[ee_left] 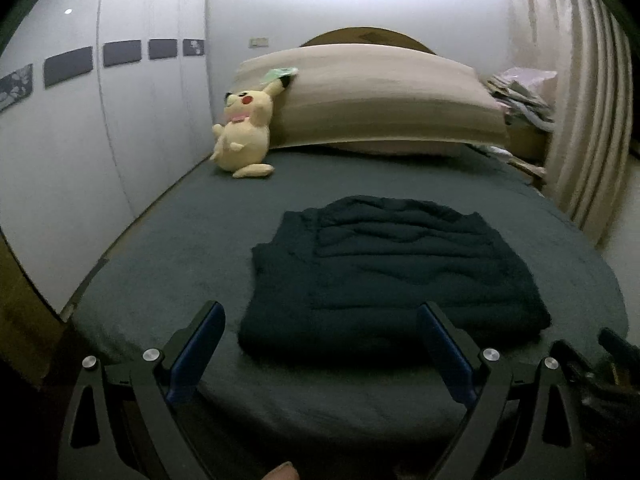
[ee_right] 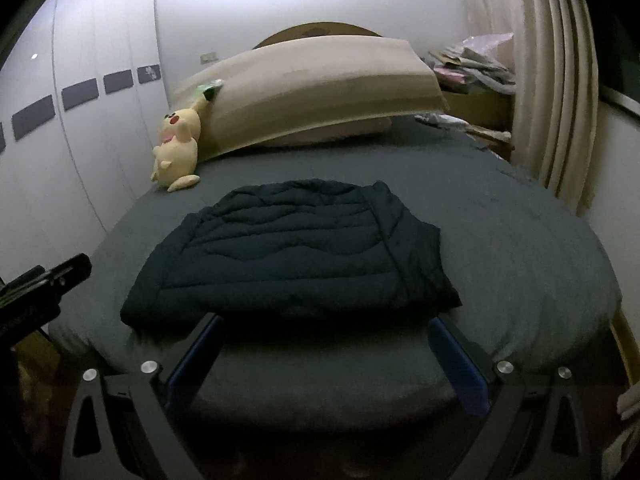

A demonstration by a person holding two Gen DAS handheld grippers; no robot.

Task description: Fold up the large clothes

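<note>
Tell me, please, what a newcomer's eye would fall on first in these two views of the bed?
First, the dark quilted jacket, folded into a compact block in the middle of the grey bed. Next, the yellow plush toy leaning against the long beige pillow at the head, near the wardrobe side. In the foreground, the left hand-held gripper and the right hand-held gripper both stand open and empty, short of the jacket.

A folded dark quilted jacket (ee_right: 292, 248) lies on the grey bed (ee_right: 520, 264); the right gripper (ee_right: 326, 356) hovers near, jaws spread.
</note>
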